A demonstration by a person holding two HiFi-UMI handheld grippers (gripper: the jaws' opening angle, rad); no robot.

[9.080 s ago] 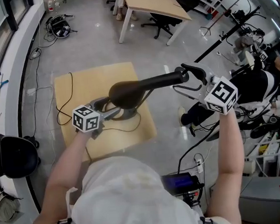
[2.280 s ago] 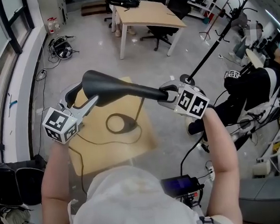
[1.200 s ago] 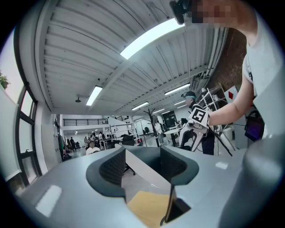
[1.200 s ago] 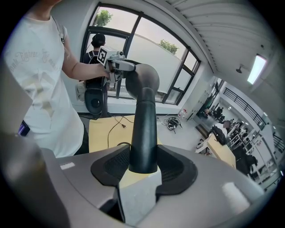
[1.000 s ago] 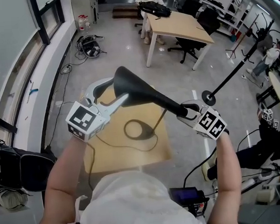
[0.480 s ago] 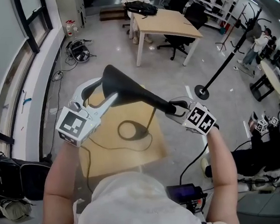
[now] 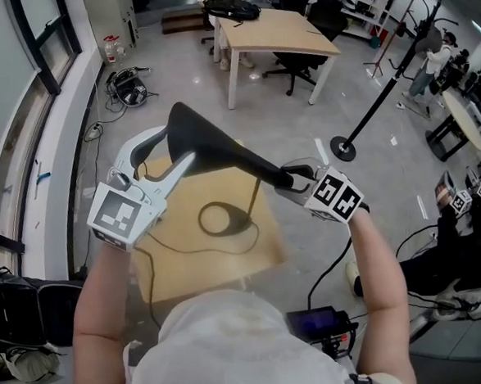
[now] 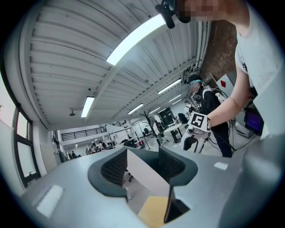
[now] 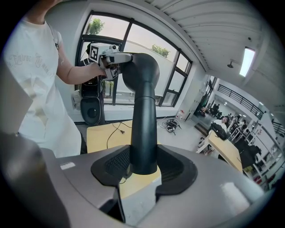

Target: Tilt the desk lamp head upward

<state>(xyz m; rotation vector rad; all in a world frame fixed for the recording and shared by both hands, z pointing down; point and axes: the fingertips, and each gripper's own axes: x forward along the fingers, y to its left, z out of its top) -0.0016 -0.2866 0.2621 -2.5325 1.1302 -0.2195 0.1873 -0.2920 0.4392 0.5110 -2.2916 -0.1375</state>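
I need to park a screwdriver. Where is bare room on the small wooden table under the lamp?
Bare wood: the small wooden table's near strip, between the cable and the front edge, and its right side past the lamp base. Crowded: the middle, with lamp base and cable.

Grey floor [image 7: 166,61], wooden desk [image 7: 274,33].

No readable text anywhere: faint lettering on the person's white shirt [image 9: 34,89], left of the desk lamp head [image 9: 143,71], is too blurred to read.
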